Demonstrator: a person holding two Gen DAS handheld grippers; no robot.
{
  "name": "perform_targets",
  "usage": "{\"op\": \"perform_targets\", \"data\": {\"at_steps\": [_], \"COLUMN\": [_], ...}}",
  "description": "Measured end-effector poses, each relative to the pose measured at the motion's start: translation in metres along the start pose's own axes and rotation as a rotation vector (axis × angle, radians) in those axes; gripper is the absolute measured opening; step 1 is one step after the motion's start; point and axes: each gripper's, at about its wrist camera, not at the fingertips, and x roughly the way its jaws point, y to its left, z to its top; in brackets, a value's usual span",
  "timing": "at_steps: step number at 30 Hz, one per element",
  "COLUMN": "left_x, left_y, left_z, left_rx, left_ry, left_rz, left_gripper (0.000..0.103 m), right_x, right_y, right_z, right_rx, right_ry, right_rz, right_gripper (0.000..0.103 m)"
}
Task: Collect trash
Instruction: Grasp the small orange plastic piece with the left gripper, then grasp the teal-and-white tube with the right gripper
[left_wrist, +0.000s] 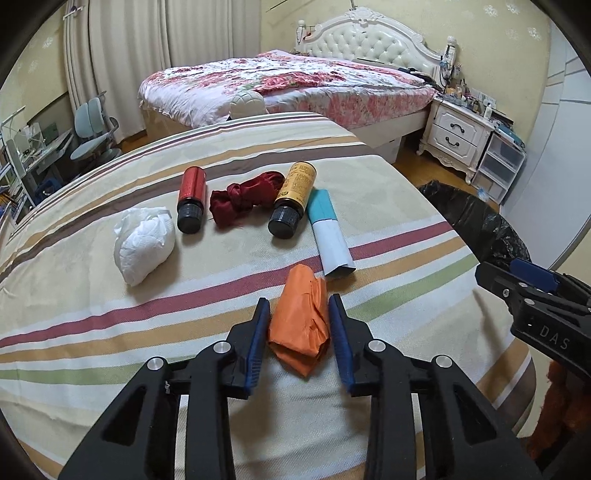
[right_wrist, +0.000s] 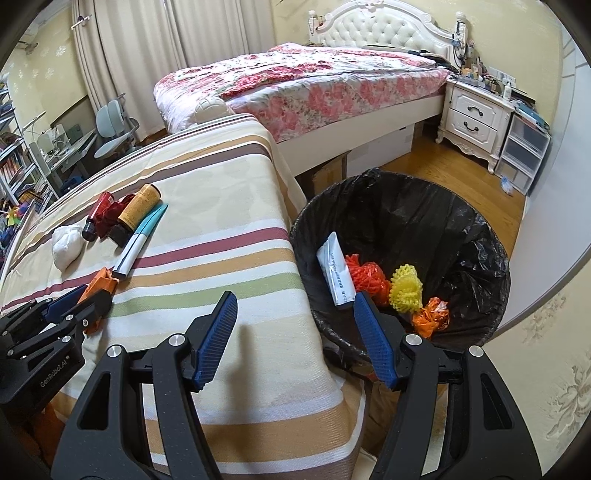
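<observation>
An orange crumpled wrapper (left_wrist: 299, 328) lies on the striped cloth (left_wrist: 147, 314) near its front edge. My left gripper (left_wrist: 299, 300) is shut on it, one blue pad against each side. Farther back lie a white tissue wad (left_wrist: 144, 243), a red bottle (left_wrist: 190, 199), a dark red rag (left_wrist: 243, 201), a yellow bottle (left_wrist: 293, 199) and a teal-and-white packet (left_wrist: 330, 236). My right gripper (right_wrist: 295, 295) stands open and holds nothing, over the gap between the cloth's right edge and the black-lined bin (right_wrist: 406, 206). The bin holds a white packet (right_wrist: 336, 273), red and yellow foam nets and an orange wrapper.
A bed with a floral cover (right_wrist: 314, 85) stands behind the table. A white nightstand (right_wrist: 476, 118) and plastic drawers (right_wrist: 524, 151) are at the back right. A desk and chair (right_wrist: 110, 129) sit at the left by the curtains. Wooden floor surrounds the bin.
</observation>
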Motion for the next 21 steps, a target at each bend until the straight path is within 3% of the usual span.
{"op": "perform_targets", "data": {"at_steps": [9,21], "left_x": [-0.016,-0.041], "left_y": [0.026,0.091], "left_z": [-0.006,-0.015], "left_rx": [-0.048,-0.164], "left_ry": [-0.012,-0.048], "left_rz": [0.018,0.124], "left_gripper": [0.033,0.033], "right_x": [0.005,0.015], "right_y": [0.023,0.079], "right_z": [0.004,0.023], "right_rx": [-0.042,-0.129], "right_ry": [0.006,0.003], "right_rz": [0.029,0.104], "right_gripper": [0.064,0.064]}}
